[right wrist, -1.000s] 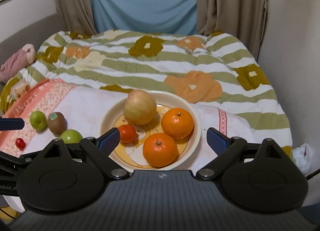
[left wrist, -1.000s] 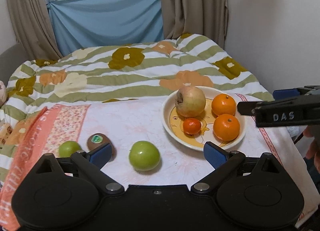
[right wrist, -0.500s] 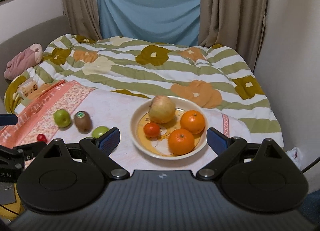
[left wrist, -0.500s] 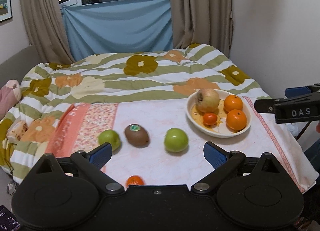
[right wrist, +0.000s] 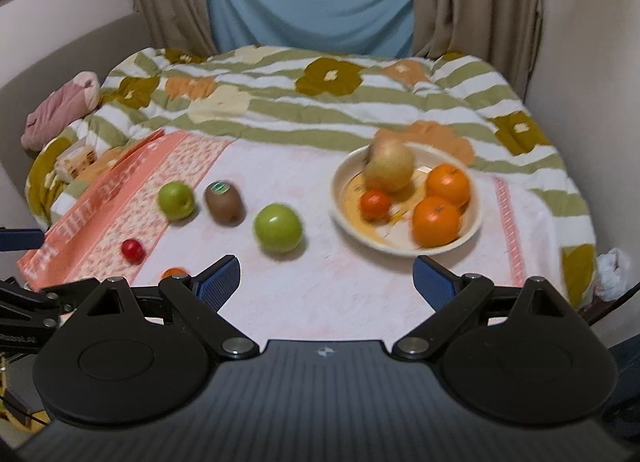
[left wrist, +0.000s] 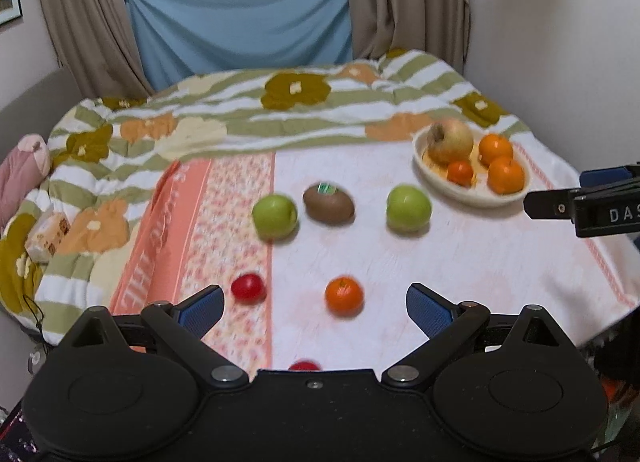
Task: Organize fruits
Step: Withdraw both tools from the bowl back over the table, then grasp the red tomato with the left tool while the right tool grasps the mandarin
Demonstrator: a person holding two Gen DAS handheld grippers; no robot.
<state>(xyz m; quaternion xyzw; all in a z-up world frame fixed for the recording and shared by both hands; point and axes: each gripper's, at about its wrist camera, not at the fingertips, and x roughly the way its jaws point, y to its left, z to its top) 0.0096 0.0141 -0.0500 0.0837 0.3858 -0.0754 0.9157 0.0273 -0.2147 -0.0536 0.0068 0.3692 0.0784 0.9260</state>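
Green apples, 2 of them (left wrist: 274, 215) (left wrist: 408, 208), flank a kiwi (left wrist: 329, 204) on the cloth (left wrist: 460, 262); a cream bowl (right wrist: 400, 248) holds 2 oranges (right wrist: 447, 184) (right wrist: 437, 220). My left gripper (left wrist: 315, 308) and right gripper (right wrist: 326, 280) hang spread wide, holding nothing.

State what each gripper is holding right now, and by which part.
Nothing is held. The left gripper and the right gripper are both open with nothing between their fingers; all the fruit lies on the cloth or in the bowl.

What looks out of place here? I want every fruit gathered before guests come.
Six fruits lie loose on the cloth outside the bowl: two green apples, a kiwi, a small orange and two small red fruits.
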